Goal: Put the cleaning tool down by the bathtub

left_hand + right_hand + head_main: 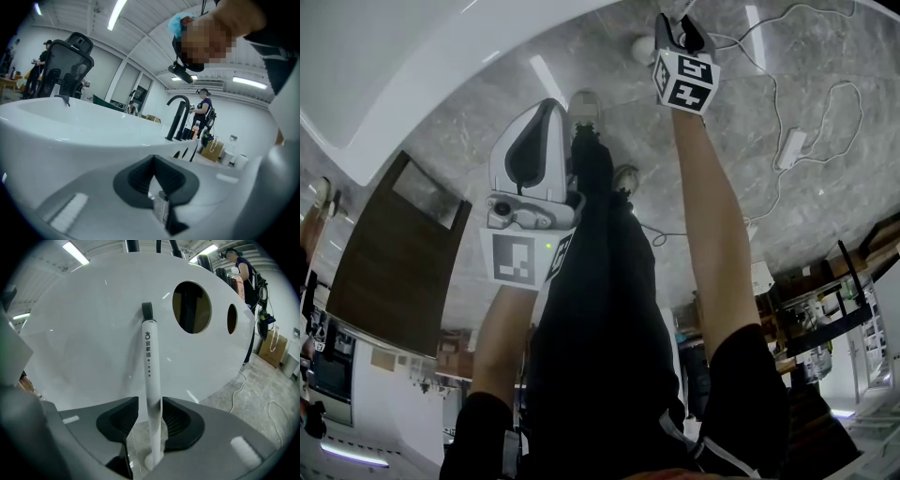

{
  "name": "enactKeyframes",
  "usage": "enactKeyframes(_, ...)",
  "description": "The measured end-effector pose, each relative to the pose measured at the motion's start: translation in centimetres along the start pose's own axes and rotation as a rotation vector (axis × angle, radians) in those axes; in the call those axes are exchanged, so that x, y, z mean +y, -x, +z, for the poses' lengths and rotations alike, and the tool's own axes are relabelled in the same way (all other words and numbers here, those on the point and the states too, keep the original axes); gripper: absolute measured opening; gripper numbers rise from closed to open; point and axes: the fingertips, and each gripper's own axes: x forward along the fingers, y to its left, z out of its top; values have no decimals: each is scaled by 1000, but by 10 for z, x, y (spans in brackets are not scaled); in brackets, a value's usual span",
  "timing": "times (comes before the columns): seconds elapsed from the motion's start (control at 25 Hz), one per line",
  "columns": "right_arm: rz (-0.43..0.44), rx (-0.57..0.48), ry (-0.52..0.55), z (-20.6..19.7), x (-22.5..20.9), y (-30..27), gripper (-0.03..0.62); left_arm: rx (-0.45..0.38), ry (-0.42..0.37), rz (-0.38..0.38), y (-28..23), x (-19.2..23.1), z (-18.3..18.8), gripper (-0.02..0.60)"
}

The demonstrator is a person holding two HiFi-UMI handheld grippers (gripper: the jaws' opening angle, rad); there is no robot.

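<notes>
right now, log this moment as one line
left gripper: jaws shut, empty | right gripper: jaws open around cleaning tool handle | cleaning tool: upright beside bathtub, base on floor

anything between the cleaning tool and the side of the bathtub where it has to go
Nothing visible does. The cleaning tool already stands against the white side of the bathtub, with no object between them. The right gripper has its jaws open on either side of the handle, and the pads are not pressing it.

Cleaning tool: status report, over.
Right tongs open, cleaning tool between them, ungripped. Tool stands beside the bathtub. Left tongs shut, empty. Nothing in the way.
</notes>
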Motion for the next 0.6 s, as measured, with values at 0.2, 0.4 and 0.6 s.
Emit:
enactKeyframes(0.2,-3,-19,-16,5,-4,15,166,-12,1,-4,7,-9,7,9)
enactKeyframes(0.4,-9,-21,-7,3,-5,39,166,-37,9,-8,20,-21,16,9)
enactKeyframes(0.6,-9,-14,-24,-2,-3,71,58,-54,17,-12,37,-37,23,9)
